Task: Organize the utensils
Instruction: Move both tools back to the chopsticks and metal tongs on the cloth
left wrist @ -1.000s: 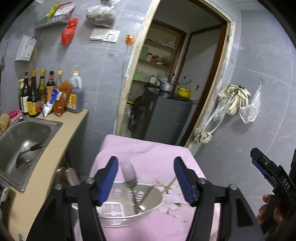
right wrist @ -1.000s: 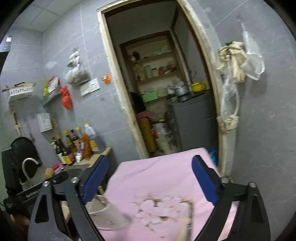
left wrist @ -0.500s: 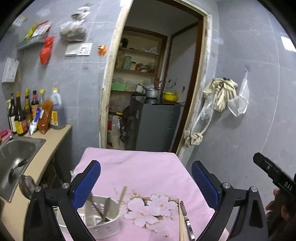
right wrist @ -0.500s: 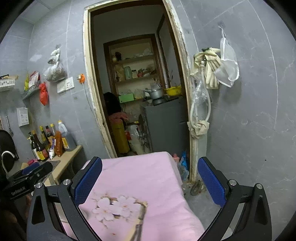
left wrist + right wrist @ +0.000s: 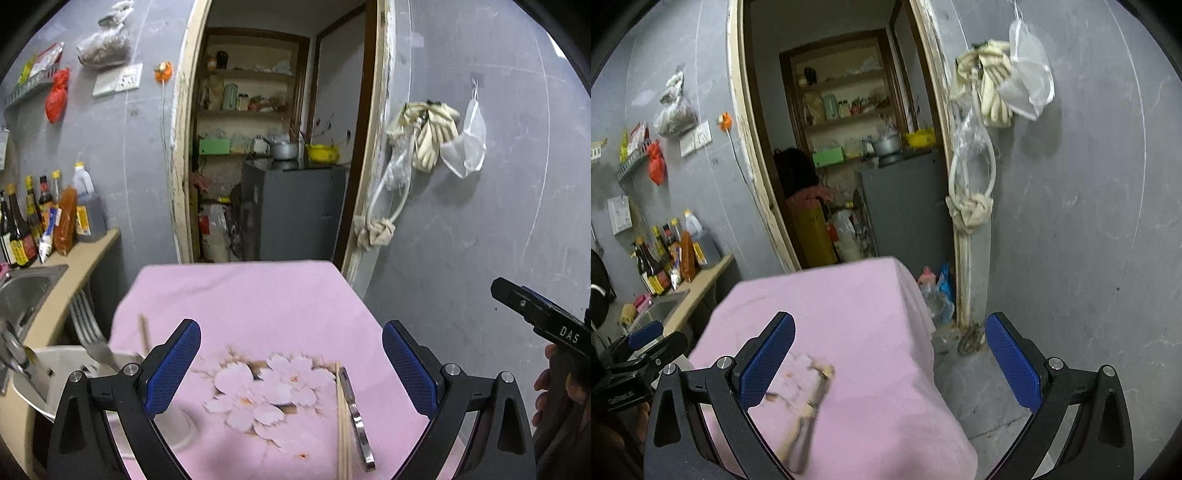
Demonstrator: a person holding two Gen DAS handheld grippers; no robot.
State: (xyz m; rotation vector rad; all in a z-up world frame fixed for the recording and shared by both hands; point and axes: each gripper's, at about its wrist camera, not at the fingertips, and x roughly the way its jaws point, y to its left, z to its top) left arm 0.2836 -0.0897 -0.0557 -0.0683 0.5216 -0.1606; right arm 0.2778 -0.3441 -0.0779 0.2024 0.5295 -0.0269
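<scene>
Two grippers are in view, the left gripper (image 5: 291, 365) and the right gripper (image 5: 890, 360), each with two blue-padded fingers spread wide and nothing between them. One pink cloth (image 5: 258, 295) covers one table. On it lie one pair of chopsticks (image 5: 342, 424) and one metal utensil (image 5: 356, 417) just beside them, touching or nearly so. One white holder (image 5: 55, 373) stands at the cloth's left edge, with one fork (image 5: 90, 332), one wooden stick (image 5: 144, 334) and perhaps one more metal piece, too blurred to name. About seven bottles (image 5: 44, 218) stand on the counter by one sink (image 5: 26, 291).
</scene>
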